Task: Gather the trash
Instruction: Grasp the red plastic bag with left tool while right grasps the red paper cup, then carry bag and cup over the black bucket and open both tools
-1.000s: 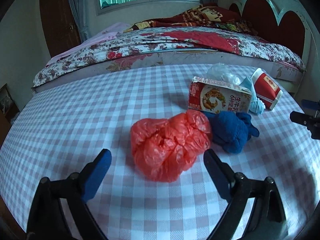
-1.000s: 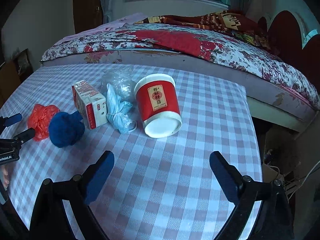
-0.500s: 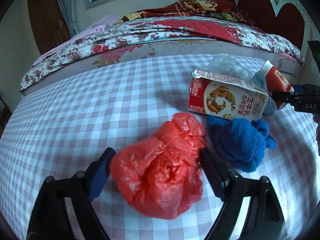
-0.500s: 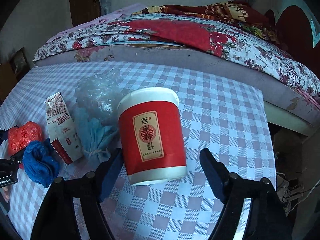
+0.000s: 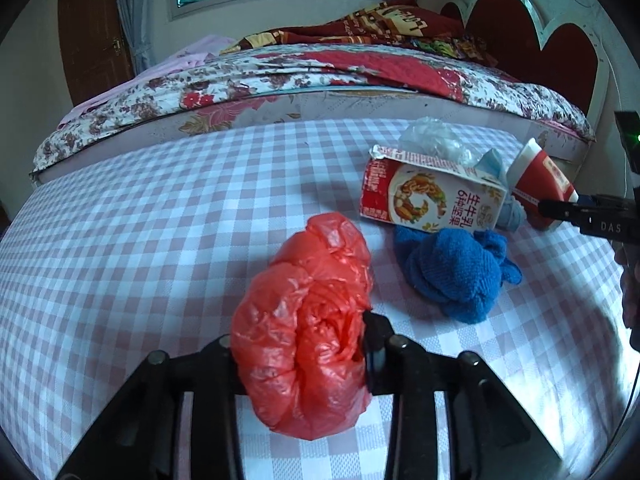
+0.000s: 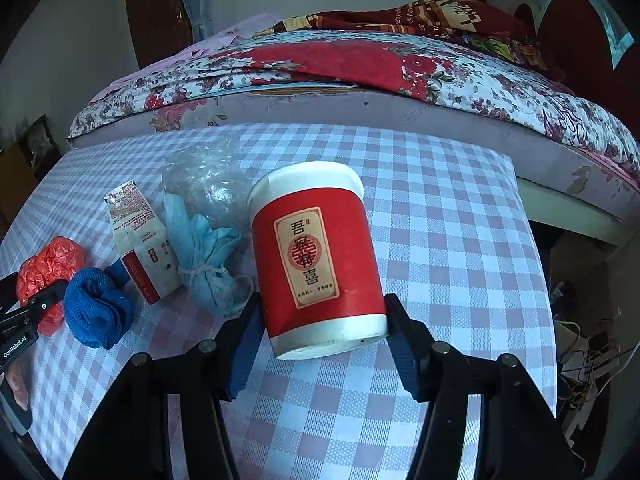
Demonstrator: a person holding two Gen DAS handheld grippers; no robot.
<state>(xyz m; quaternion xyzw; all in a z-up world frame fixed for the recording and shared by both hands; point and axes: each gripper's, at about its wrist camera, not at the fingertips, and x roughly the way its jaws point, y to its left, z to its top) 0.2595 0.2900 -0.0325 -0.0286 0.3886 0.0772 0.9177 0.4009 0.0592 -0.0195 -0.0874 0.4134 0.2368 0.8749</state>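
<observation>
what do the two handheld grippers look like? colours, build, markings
Both the left gripper and the right gripper share one build: black linkage arms with round pivot bolts, ending in flat dark-blue finger pads. Seen from the opposite camera, their bodies carry white lettering: "GenRobot.AI" on the left, "DAS" on the right.

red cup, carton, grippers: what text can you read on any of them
"吾家有喜": label of the red cup; smaller line beneath too small.
"生牛乳": milk carton; other print unreadable.
"DAS": right gripper body, cut off.
"GenRobot.AI": left gripper body.
Blanket lettering on the bed: too distorted.
</observation>
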